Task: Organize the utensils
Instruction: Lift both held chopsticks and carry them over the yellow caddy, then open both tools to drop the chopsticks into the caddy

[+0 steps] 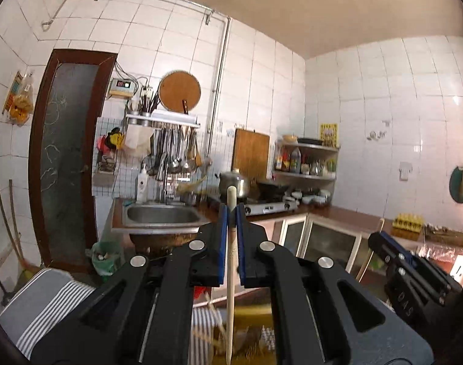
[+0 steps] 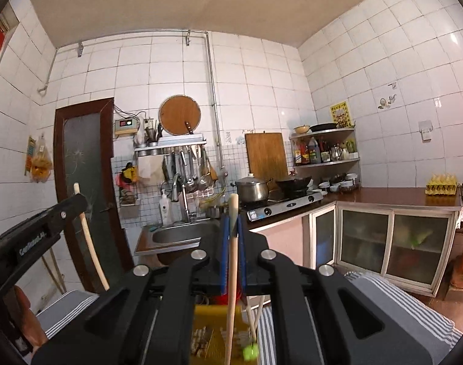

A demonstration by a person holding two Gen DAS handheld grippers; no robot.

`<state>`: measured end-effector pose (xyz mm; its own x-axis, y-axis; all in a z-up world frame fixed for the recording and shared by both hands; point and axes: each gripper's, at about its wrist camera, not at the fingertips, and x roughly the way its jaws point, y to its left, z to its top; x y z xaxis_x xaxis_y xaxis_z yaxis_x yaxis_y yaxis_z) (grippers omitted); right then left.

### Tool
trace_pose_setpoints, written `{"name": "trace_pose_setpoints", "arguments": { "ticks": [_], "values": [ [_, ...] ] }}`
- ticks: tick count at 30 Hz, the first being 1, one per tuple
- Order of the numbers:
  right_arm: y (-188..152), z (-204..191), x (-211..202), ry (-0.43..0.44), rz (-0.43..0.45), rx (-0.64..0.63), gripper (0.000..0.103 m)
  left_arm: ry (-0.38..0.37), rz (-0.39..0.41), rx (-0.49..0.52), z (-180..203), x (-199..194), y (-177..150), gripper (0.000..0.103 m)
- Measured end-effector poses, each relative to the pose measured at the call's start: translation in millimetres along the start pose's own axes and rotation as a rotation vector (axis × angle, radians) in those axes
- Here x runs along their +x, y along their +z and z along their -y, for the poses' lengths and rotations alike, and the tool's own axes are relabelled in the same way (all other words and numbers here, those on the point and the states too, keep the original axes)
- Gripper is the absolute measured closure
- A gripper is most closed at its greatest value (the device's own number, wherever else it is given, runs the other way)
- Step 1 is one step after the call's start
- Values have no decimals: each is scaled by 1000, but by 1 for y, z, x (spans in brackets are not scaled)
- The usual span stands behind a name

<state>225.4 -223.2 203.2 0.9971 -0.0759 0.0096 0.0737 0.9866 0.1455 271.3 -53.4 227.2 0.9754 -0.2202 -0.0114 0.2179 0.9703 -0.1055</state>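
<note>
Two chopsticks are held upright, one clamped in each gripper: the left stick (image 1: 231, 261) in the left gripper (image 1: 231, 216), the right stick (image 2: 233, 258) in the right gripper (image 2: 233, 222). More sticks are glimpsed at 6 o'clock over a yellow tray (image 2: 213, 334), uncounted. No placement is seen; the task seems midway.

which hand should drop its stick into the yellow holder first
Probably right. Both grippers are shut on upright wooden sticks. The right gripper has its wooden stick hanging directly over the yellow holder. The left gripper sits further left with its own stick.
</note>
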Motion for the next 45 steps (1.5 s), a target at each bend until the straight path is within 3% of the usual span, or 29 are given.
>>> {"name": "trace_pose_setpoints", "arguments": {
  "ticks": [5,14,21,30,31,33,34,35,38,41,45],
  "values": [
    [-7,-8,24,-29,13,-33,97,22,15,-11,5,34,-6,98],
    [-30,-11,45,-46,-12,-65,97,25,-79,-19,-1,68,-56,98],
    [-59,3,61,-46,-107,-73,97,46,-164,-9,-13,79,-94,98],
    [-77,18,77,-37,-261,-65,96,79,-263,59,-18,79,-106,97],
    [-76,19,76,-37,-276,-63,94,81,-269,64,-19,76,-103,95],
    [-71,21,70,-42,-283,-60,70,82,-280,58,-21,67,-96,78],
    [-67,23,64,-47,-274,-57,50,85,-283,52,-22,62,-92,58],
    [-63,25,58,-51,-260,-51,48,88,-283,46,-24,55,-88,43],
    [-53,30,34,-71,-266,-49,48,94,-289,68,-25,31,-81,19],
    [-61,32,9,-86,-304,-63,46,87,-310,75,-29,6,-88,7],
    [-102,36,-15,-83,-421,-58,46,84,-401,60,-38,-18,-121,5]
  ]
}}
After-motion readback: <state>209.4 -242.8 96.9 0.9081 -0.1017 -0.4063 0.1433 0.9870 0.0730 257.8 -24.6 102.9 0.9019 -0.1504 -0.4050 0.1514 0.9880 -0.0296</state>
